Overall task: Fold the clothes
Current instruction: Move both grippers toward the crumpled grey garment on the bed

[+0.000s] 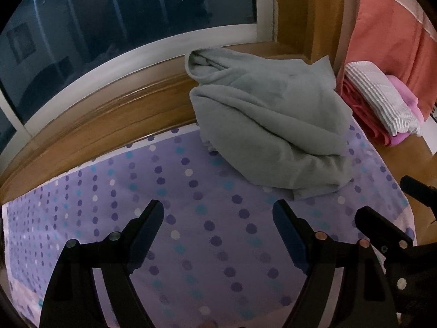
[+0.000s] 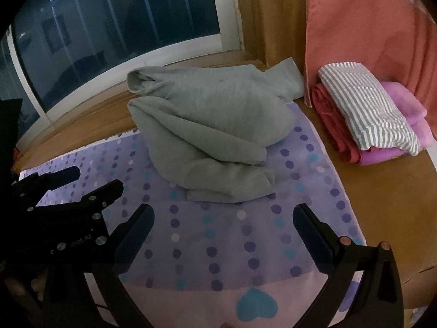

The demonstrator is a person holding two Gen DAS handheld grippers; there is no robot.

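Observation:
A grey garment (image 1: 267, 125) lies crumpled in a loose heap on the purple dotted cloth (image 1: 164, 218), its top against the wooden sill. It also shows in the right wrist view (image 2: 207, 134). My left gripper (image 1: 218, 216) is open and empty, above the cloth just short of the garment's near edge. My right gripper (image 2: 222, 218) is open and empty, close in front of the garment's lower fold. The left gripper shows in the right wrist view (image 2: 90, 180) at the left. The right gripper's fingers (image 1: 382, 224) show at the right of the left wrist view.
A stack of folded clothes (image 2: 371, 117), striped over pink and red, sits on the wooden surface (image 2: 382, 205) at the right. A salmon curtain (image 2: 368, 27) hangs behind it. A dark window (image 1: 123, 27) runs along the back.

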